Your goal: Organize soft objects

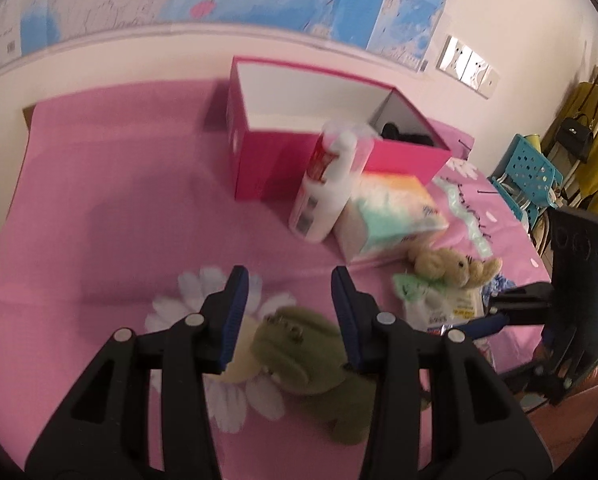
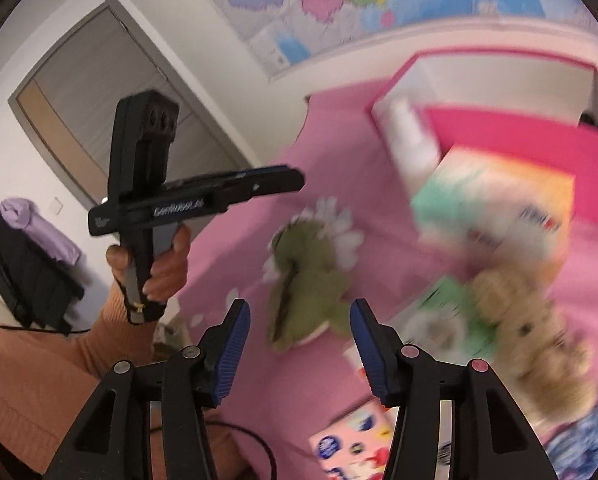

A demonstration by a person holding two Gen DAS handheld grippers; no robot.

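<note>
A green plush toy (image 1: pixel 315 364) lies on the pink bedsheet (image 1: pixel 119 208), between and just below the fingers of my open left gripper (image 1: pixel 287 280). It also shows in the right wrist view (image 2: pixel 303 276). A tan plush bear (image 1: pixel 451 266) lies to its right beside a green and white packet (image 1: pixel 431 300); the bear is blurred in the right wrist view (image 2: pixel 539 328). My right gripper (image 2: pixel 299 312) is open and empty above the bed. An open pink box (image 1: pixel 323 136) stands at the back.
A white bottle (image 1: pixel 327 188) and a pastel tissue pack (image 1: pixel 391 216) stand in front of the box. A pink sticker card (image 2: pixel 351 440) lies near the bed edge. A blue plastic basket (image 1: pixel 527 172) stands off the bed at right. Maps hang on the wall.
</note>
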